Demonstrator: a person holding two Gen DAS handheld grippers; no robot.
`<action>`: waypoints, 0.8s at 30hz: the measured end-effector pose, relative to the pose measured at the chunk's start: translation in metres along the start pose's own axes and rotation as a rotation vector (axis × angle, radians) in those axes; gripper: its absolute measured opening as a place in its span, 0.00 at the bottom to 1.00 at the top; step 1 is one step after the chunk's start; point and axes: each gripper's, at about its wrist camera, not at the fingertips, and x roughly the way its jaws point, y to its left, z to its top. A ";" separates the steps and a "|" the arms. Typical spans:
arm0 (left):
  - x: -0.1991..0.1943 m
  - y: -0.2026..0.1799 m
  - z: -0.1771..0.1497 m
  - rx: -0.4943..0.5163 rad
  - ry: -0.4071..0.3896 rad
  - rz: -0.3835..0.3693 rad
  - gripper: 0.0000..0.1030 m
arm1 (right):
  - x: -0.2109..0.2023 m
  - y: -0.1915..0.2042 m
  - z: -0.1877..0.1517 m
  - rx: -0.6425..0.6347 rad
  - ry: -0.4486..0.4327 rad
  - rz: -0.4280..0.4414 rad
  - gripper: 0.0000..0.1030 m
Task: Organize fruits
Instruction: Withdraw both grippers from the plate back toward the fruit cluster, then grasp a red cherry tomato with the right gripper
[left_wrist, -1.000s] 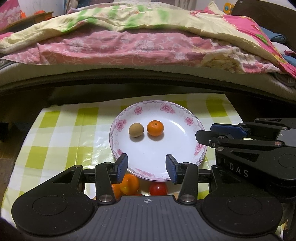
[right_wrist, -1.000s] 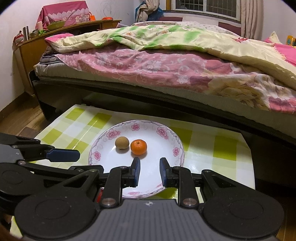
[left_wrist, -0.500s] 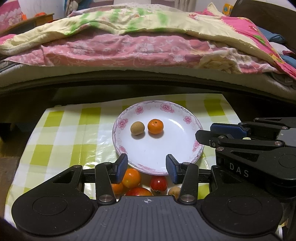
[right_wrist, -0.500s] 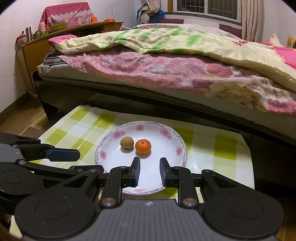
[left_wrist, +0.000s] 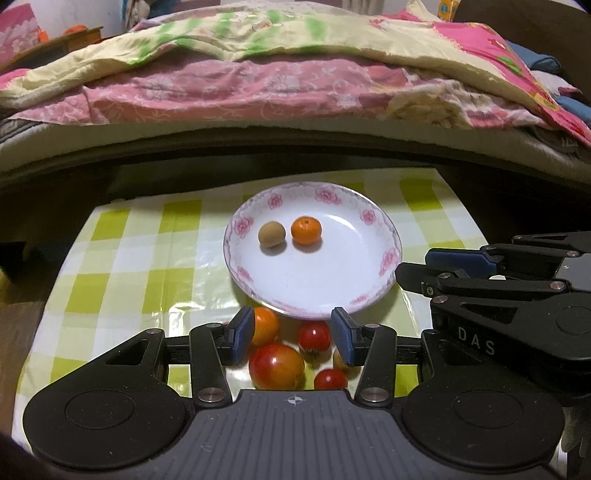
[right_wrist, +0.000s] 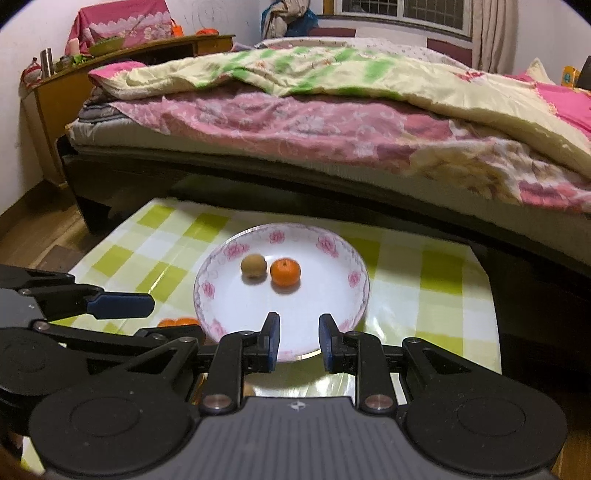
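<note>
Both wrist views pulled back slightly vs a second ago: more loose fruit now shows below the white floral-rimmed plate (left_wrist: 384, 236) in the left view, where before only two pieces peeked out. Plate sits centre frame on the green-and-white checked plastic tablecloth (left_wrist: 122, 258), holding a small brown round fruit (left_wrist: 271, 235) and a small orange mandarin (left_wrist: 306, 230), just beside each other in the plate's upper left. Lower centre of the left view, off the plate on the cloth: an orange fruit (left_wrist: 266, 325) against the left pad, a big red-yellow apple-like fruit (left_wrist: 276, 366), two small red tomatoes (left_wrist: 314, 335) (left_wrist: 330, 379), and a brownish fruit mostly hidden behind the right pad (can't identify it). Left gripper (left_wrist: 293, 334) hangs over that cluster, jaws partly apart, gripping nothing; whether its pad touches the orange fruit I cannot tell. Right gripper (right_wrist: 297, 341) sits low centre in its own view over the plate's near rim, jaws nearly closed with a narrow gap, empty. In the right view the left gripper's blue-tipped finger shows at left, two orange fruits (right_wrist: 177, 322) under it. Bed with pink floral bedding (right_wrist: 332, 129) fills the upper frame.
</note>
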 end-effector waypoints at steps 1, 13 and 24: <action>-0.001 0.000 -0.002 0.002 0.001 -0.001 0.52 | -0.001 0.000 -0.002 0.001 0.004 0.002 0.27; -0.017 0.005 -0.015 0.013 0.000 0.000 0.55 | -0.014 0.009 -0.015 0.004 0.000 0.055 0.27; -0.019 0.013 -0.030 0.022 0.026 0.000 0.58 | -0.013 0.021 -0.025 -0.015 0.025 0.077 0.27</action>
